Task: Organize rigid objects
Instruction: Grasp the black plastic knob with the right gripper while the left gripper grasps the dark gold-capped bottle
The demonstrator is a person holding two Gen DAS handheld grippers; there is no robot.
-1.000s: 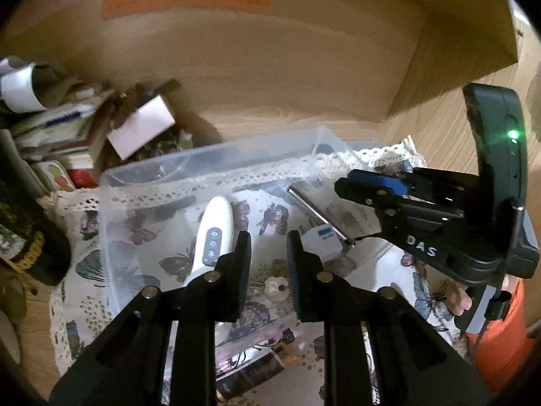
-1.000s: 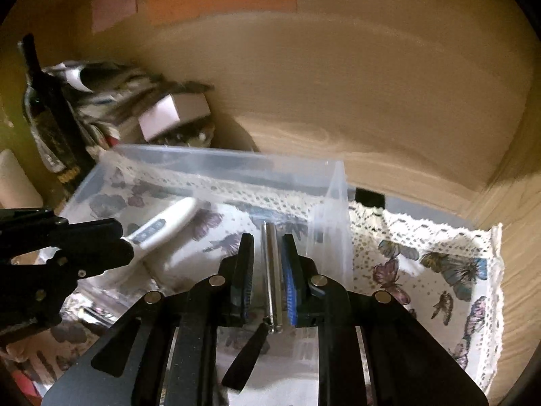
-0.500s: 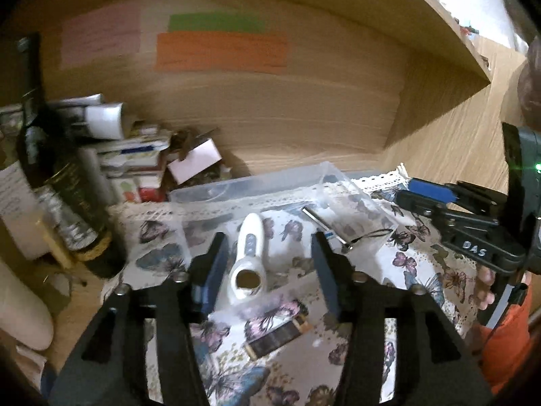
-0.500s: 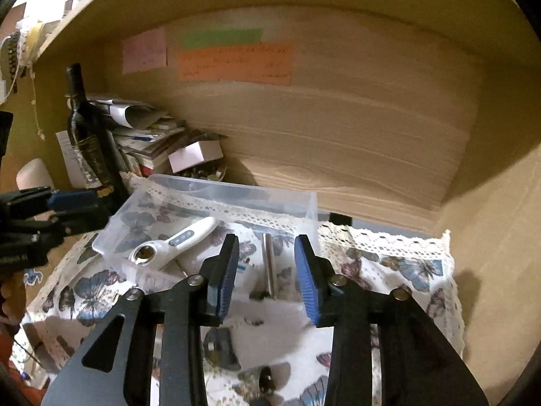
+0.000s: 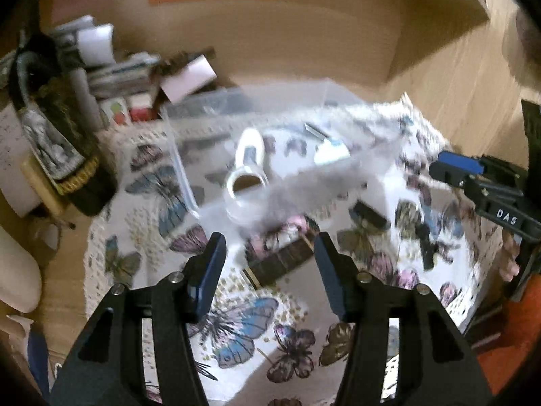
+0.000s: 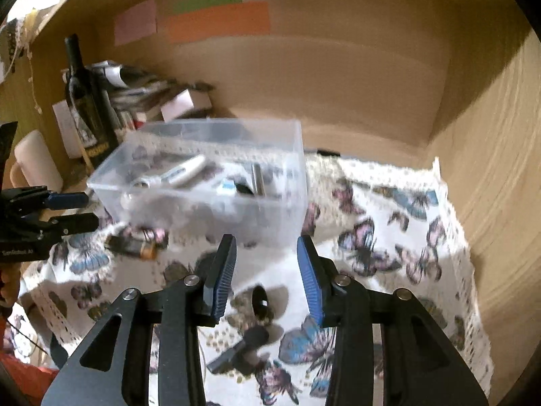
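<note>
Nearest, both tools stand apart and empty: the right tool (image 6: 267, 270) and the left tool (image 5: 268, 267) have just been opening and now hang over the butterfly cloth (image 6: 389, 237), back from the clear box (image 6: 209, 182). Loose dark pieces (image 6: 260, 301) remain on the cloth. Farther off, the white thermometer (image 5: 248, 159) and the metal rod (image 6: 258, 177) lie inside the box, so two items look sorted.

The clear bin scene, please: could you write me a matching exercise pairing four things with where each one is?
Things:
1. white device
2. wine bottle
3. orange note
4. black cap

Places:
A. on the back wall
B. inside the clear bin
C. on the cloth in front of the bin
D. left of the bin

Pairs: 1-B, 2-D, 3-A, 4-C
</note>
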